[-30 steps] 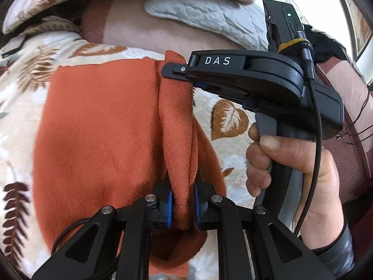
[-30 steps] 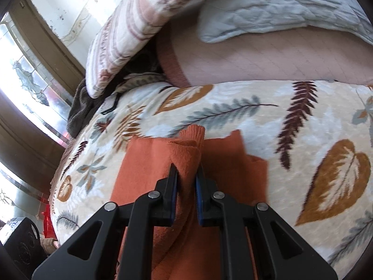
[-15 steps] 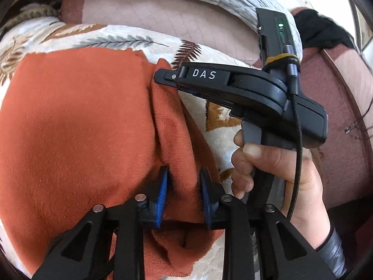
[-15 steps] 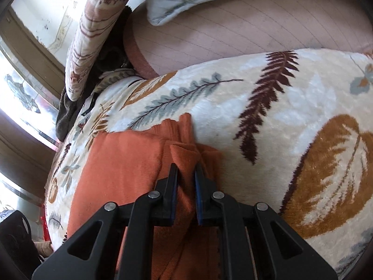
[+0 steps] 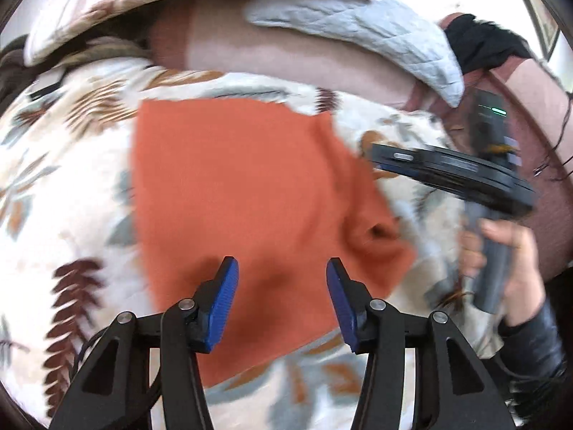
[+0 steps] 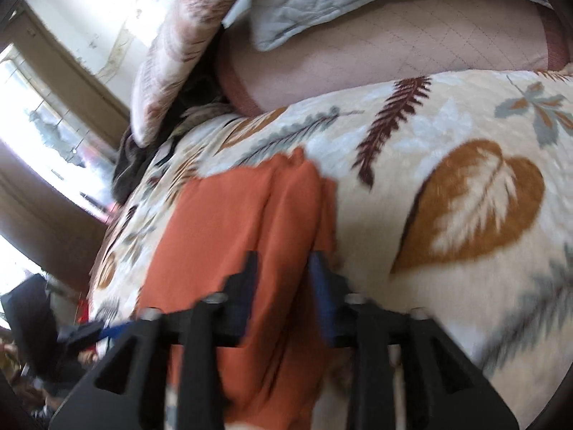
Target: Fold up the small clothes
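Note:
An orange cloth point(image 5: 232, 193) lies folded on the leaf-patterned blanket point(image 5: 71, 179), with a small puckered ridge at its right edge. My left gripper point(image 5: 281, 261) hovers over the cloth's near part. Its jaws are opening, and the blue pads point(image 5: 224, 297) touch no fabric. At the right of the left wrist view, a hand point(image 5: 501, 251) holds my right gripper point(image 5: 379, 159) with its tip just off the cloth's right edge. In the blurred right wrist view, my right gripper point(image 6: 284, 256) is opening. A loose ridge of the orange cloth point(image 6: 222, 222) rises between its jaws without being pinched.
A grey quilted pillow point(image 5: 358, 25) and pink bedding point(image 5: 286, 61) lie beyond the blanket, with a patterned pillow point(image 6: 179, 53) to the left. A black garment point(image 5: 483, 39) sits at the far right. A bright window point(image 6: 35, 125) stands beyond the bed's left side.
Both grippers were shut on a raised fold of the orange cloth and have let it go. The jaws have widened, the left gripper has drawn back, and the cloth has dropped flat.

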`<state>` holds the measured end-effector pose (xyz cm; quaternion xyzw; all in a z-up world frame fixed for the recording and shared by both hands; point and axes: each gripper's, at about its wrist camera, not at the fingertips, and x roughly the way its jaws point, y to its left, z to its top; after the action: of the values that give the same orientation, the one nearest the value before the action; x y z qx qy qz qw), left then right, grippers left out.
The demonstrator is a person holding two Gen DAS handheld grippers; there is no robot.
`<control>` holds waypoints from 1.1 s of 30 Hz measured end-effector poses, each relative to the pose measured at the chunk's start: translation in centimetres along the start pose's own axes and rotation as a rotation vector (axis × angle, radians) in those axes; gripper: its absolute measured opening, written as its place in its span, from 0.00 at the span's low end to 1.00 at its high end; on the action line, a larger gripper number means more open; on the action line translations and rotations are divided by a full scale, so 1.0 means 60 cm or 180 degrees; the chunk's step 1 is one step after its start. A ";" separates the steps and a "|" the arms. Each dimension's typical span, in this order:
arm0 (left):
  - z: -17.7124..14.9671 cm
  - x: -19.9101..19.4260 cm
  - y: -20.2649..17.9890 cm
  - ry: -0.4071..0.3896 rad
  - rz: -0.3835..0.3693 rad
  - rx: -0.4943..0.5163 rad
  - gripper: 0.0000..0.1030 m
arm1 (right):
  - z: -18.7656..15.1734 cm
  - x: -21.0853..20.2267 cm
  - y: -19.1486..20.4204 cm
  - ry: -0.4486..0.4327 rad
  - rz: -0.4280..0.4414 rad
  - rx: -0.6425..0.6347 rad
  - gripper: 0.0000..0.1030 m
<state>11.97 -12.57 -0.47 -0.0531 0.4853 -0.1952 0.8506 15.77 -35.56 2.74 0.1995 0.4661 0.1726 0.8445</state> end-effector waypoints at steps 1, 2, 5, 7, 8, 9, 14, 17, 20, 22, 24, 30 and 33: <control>-0.008 -0.002 0.011 0.0002 0.0046 -0.0017 0.50 | -0.017 -0.010 0.009 0.0020 0.0032 -0.0025 0.46; -0.017 -0.005 0.022 -0.0001 0.0100 -0.0025 0.50 | -0.036 -0.020 0.019 0.0042 0.0057 -0.0044 0.46; -0.034 0.004 0.040 0.0020 0.0127 -0.0063 0.50 | -0.085 -0.035 0.037 0.0093 0.0093 0.0037 0.46; -0.043 0.014 0.045 0.0056 0.0143 -0.0070 0.50 | -0.113 -0.038 0.050 0.0102 0.0147 0.0099 0.46; -0.046 0.020 0.045 0.0078 0.0160 -0.0058 0.50 | -0.121 -0.037 0.057 0.0106 0.0121 0.0087 0.48; -0.049 0.026 0.045 0.0094 0.0182 -0.0039 0.50 | -0.130 -0.032 0.065 0.0138 0.0049 0.0034 0.50; -0.054 0.033 0.030 0.0094 0.0334 0.0120 0.49 | -0.151 0.014 0.083 0.0240 -0.0379 -0.0230 0.31; -0.049 0.007 0.040 -0.0007 0.0233 -0.0001 0.43 | -0.150 -0.011 0.075 0.0055 -0.0497 -0.0210 0.12; -0.042 -0.005 0.055 -0.0030 0.0215 -0.0085 0.43 | -0.153 -0.046 0.079 -0.0216 -0.0611 -0.0242 0.12; -0.045 0.013 0.060 0.0107 0.0219 -0.0112 0.43 | -0.156 -0.041 0.076 -0.0151 -0.0629 -0.0218 0.12; -0.054 0.034 0.064 0.0200 0.0240 -0.0140 0.43 | -0.168 -0.006 0.063 0.0128 -0.0684 -0.0187 0.12; -0.068 0.031 0.062 0.0140 0.0290 -0.0005 0.45 | -0.158 -0.039 0.064 0.0050 -0.0626 -0.0074 0.30; -0.052 0.006 0.063 -0.0024 0.0198 -0.0054 0.45 | -0.122 -0.065 0.068 -0.0172 -0.0684 -0.0153 0.50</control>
<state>10.56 -8.93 -3.43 -0.0460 0.4851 -0.1644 0.8576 7.08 -32.63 3.99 0.1326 0.4576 0.0869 0.8749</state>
